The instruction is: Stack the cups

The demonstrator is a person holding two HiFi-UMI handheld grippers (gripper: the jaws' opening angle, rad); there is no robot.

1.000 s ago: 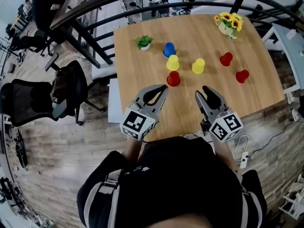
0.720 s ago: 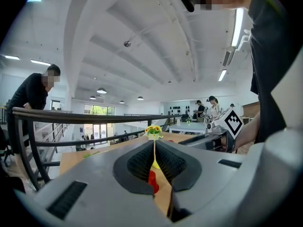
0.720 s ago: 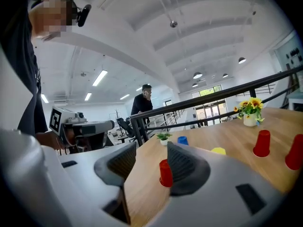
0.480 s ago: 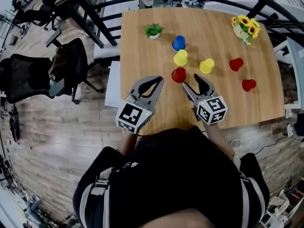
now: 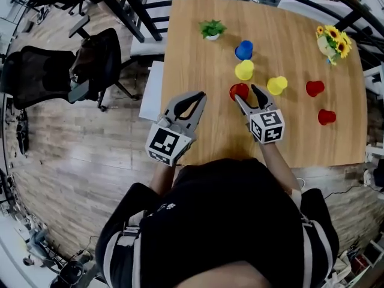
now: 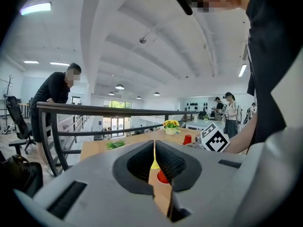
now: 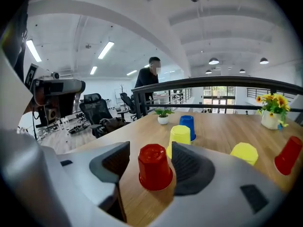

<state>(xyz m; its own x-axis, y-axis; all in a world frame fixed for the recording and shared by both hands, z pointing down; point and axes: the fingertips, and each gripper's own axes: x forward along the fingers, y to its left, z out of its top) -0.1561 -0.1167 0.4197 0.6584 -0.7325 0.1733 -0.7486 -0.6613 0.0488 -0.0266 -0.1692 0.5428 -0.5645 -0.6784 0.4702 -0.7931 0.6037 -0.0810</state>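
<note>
Cups not stacked yet: all six sit upturned and separate on the light wooden desk [image 5: 198,59]. Right gripper [image 5: 245,93] has its jaws apart, straddling the nearest upturned red plastic cup [image 7: 154,167], mid-desk toward the near edge; no clear contact. Left gripper [image 5: 200,96] has its jaws together with nothing in them, by the desk's left edge. Blue plastic cup [image 5: 243,50] and two yellow plastic cups [image 5: 244,70] lie beyond, two more red cups [image 5: 314,88] toward the right edge. Looks like the first pick; every stacking step remains.
</note>
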